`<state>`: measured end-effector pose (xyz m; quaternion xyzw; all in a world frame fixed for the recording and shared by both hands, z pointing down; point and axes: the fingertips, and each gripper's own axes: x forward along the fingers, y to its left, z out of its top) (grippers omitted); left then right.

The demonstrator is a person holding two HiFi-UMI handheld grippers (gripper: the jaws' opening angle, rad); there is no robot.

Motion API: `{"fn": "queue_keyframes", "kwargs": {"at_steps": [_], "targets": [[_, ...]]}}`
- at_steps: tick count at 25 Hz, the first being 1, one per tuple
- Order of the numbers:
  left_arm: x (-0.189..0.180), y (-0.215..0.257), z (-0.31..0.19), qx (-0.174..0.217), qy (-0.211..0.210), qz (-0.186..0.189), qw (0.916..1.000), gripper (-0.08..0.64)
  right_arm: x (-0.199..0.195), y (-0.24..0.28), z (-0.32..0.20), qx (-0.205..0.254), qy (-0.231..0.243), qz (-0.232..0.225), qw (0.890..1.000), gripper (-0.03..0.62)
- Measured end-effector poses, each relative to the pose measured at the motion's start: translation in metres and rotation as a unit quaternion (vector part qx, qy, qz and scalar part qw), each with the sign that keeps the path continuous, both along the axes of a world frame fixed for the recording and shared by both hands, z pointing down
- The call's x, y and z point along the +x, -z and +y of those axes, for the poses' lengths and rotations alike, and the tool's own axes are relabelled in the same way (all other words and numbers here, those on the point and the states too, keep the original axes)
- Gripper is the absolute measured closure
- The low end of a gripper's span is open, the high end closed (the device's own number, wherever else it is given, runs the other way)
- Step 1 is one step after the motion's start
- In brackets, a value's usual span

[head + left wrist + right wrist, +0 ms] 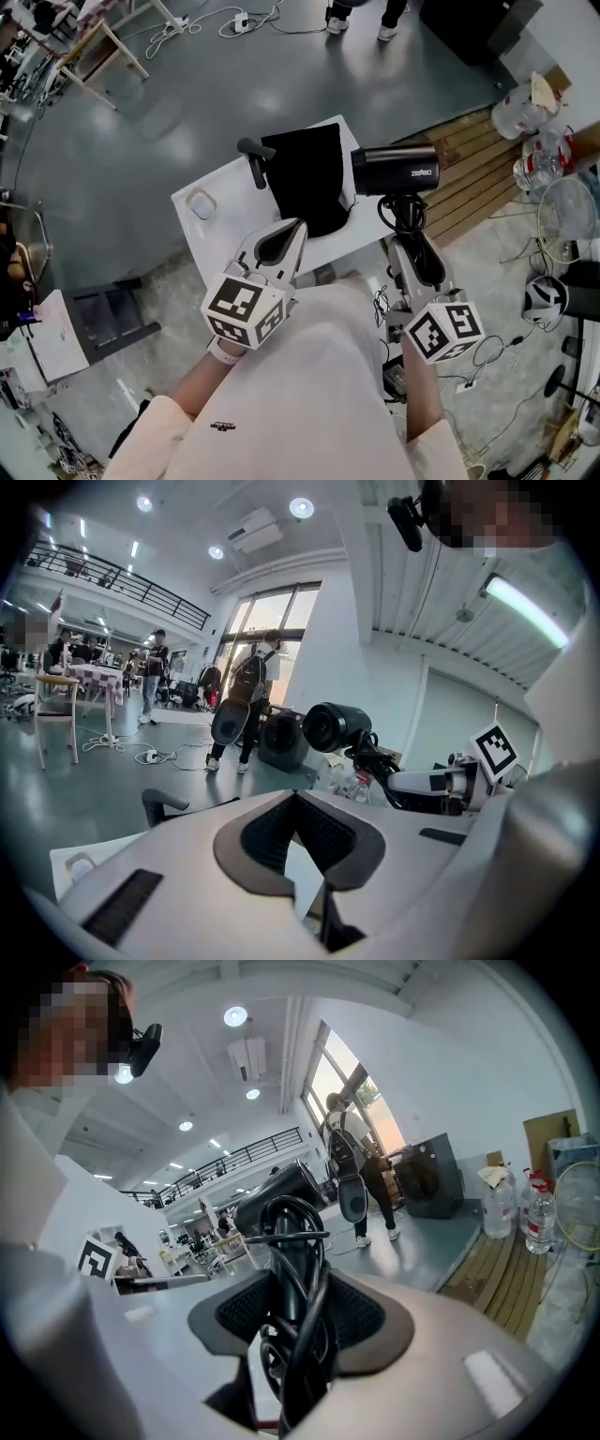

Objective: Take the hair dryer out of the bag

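A black hair dryer (394,171) hangs in the air past the right edge of the white table (220,220), its barrel level and its cord wound round the handle. My right gripper (410,246) is shut on that handle and cord, seen close up in the right gripper view (292,1269). The black bag (305,178) lies flat on the table, left of the dryer. My left gripper (281,239) is shut and empty, just above the table by the bag's near edge. The left gripper view shows the dryer (336,726) raised to the right.
A dark handle-shaped object (255,159) lies by the bag's left edge, and a small white item (201,203) sits near the table's left corner. Water bottles (525,112) and a fan (567,211) stand on the right by wooden planks (478,178). A person's feet (361,23) are beyond the table.
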<state>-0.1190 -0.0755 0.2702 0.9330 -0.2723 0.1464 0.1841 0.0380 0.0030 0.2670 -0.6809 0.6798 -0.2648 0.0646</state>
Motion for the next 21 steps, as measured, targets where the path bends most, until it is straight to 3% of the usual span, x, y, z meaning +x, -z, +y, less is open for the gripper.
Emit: {"fn": "queue_keyframes", "kwargs": {"at_steps": [21], "targets": [[0.013,-0.008,0.016,-0.012,-0.015,0.001,0.9998,0.552,0.007,0.000,0.017,-0.003,-0.007,-0.012,1.000,0.385]]}}
